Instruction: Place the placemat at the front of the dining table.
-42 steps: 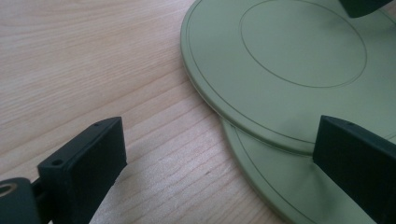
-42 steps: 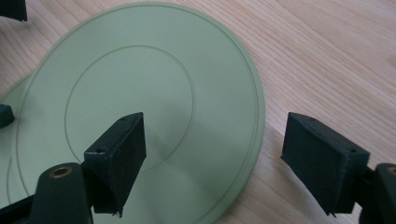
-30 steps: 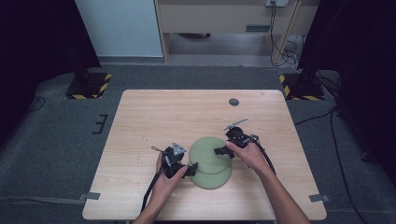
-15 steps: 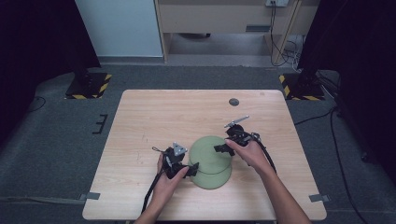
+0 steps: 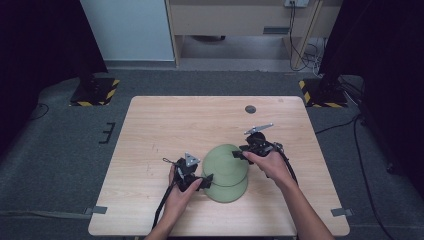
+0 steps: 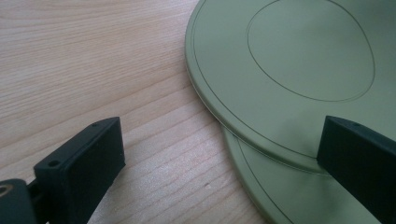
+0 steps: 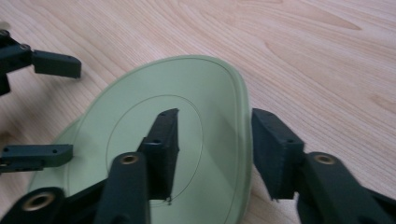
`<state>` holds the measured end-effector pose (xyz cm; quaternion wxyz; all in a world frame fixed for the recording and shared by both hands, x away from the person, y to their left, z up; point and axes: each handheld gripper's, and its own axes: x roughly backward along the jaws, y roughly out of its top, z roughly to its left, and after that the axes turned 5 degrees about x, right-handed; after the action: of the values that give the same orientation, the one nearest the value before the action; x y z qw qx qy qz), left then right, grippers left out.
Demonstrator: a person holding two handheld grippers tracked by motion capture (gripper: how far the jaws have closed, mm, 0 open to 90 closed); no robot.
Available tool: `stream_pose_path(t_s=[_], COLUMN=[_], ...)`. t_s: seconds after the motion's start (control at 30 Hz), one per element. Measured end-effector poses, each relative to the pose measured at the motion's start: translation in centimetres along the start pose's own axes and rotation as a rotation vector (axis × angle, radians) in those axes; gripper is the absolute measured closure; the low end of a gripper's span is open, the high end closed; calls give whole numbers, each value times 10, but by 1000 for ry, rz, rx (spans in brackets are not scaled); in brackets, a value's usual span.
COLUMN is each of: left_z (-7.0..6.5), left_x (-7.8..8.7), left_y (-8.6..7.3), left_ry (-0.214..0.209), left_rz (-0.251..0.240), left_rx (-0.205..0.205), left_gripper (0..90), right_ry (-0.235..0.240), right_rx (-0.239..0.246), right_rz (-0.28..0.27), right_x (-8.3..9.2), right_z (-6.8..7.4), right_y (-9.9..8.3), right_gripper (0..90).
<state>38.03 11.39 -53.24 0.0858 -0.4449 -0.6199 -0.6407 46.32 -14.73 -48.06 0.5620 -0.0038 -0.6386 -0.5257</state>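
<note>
Right gripper view puts the upper plate's (image 7: 187, 140) rim between your right gripper's (image 7: 215, 154) closing fingers, not yet pinched. Your left gripper (image 6: 219, 158) waits open across the stack's opposite edge, over the lower plate (image 6: 299, 196) on the table (image 6: 93, 60).

No readable text, label, brand or number is showing anywhere in these views. The nearest to a sign are the yellow-and-black hazard stripes (image 5: 95, 92) lying on the two dark stand bases on the floor beyond the table, at its left and right far corners (image 5: 320, 95); they are carrying no words.
</note>
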Motion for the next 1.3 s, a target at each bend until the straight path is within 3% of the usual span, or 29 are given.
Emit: stream_pose_path(t_s=[0.27,0.5,0.73,1.0,1.13,1.3], left_z=[0,-1,-1,-1,0,3], left_x=[0,0,1,1,1,0], left_y=[0,0,-1,-1,-1,-1], left_ry=[-1,4,5,5,2,-17], left_rz=[2,-2,-4,-4,-4,-2], left_rx=[2,2,6,14,16,22], left_gripper=[1,1,2,1,1,3], right_ry=[24,-47,-118,-157,-149,-102], right_rx=[29,71,110,146,144,120], right_rz=[13,32,64,75,62,7], right_x=[1,-1,-7,-11,-7,5], right_z=[2,5,10,14,15,17], right_y=[-1,0,0,-1,0,3], right_gripper=[701,817,834,834,844,855])
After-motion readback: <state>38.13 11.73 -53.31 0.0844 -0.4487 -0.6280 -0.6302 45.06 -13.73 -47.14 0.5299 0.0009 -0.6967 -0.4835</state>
